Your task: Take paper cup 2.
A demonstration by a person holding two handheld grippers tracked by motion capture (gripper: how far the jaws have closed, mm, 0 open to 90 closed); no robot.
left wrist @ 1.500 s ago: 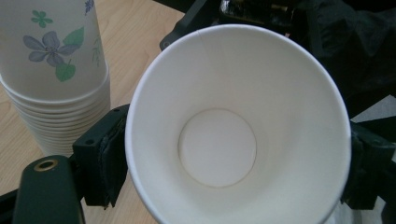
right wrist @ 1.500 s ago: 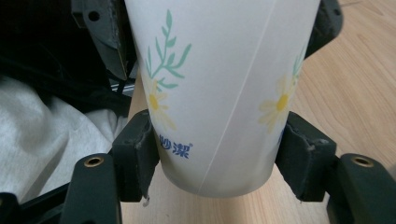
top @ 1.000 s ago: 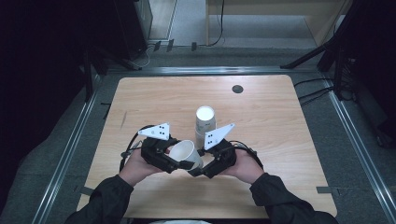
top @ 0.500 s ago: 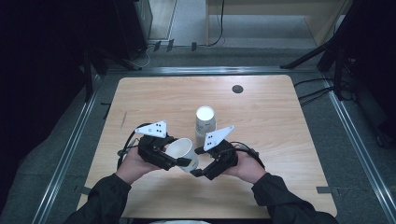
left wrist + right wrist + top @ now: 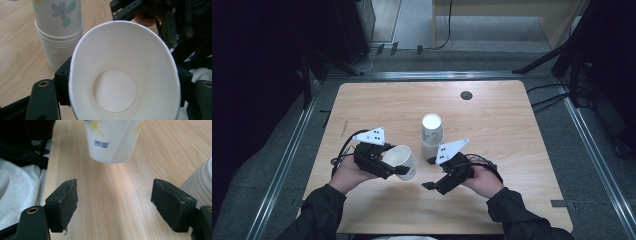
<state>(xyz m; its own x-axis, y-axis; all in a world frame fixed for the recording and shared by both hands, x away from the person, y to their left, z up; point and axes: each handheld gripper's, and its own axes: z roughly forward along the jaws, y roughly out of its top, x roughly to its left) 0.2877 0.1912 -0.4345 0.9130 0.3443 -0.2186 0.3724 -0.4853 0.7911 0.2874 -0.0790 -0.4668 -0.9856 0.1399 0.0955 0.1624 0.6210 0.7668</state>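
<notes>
A white paper cup (image 5: 401, 159) lies tilted in my left gripper (image 5: 396, 170), mouth towards the camera. In the left gripper view its rim (image 5: 120, 27) is squeezed oval between the two pads (image 5: 62, 82), which have just been closing on it. A stack of flower-printed cups (image 5: 432, 132) stands upright mid-table, just beyond both hands. My right gripper (image 5: 428, 186) is to the right of the held cup and apart from it. Its jaws have just been opening. In the right gripper view they (image 5: 115, 200) stand wide with bare wood between them, the cup (image 5: 112, 140) ahead and the stack (image 5: 200, 187) at the right.
The wooden table (image 5: 377, 105) has a small black round cap (image 5: 466, 95) near its far edge. Metal rails (image 5: 287, 160) run along its sides, and dark stands and cables lie on the floor beyond.
The right gripper, earlier up against the cup, has opened, let it go and drawn back towards the near edge. The left gripper keeps the cup, shifted slightly left.
</notes>
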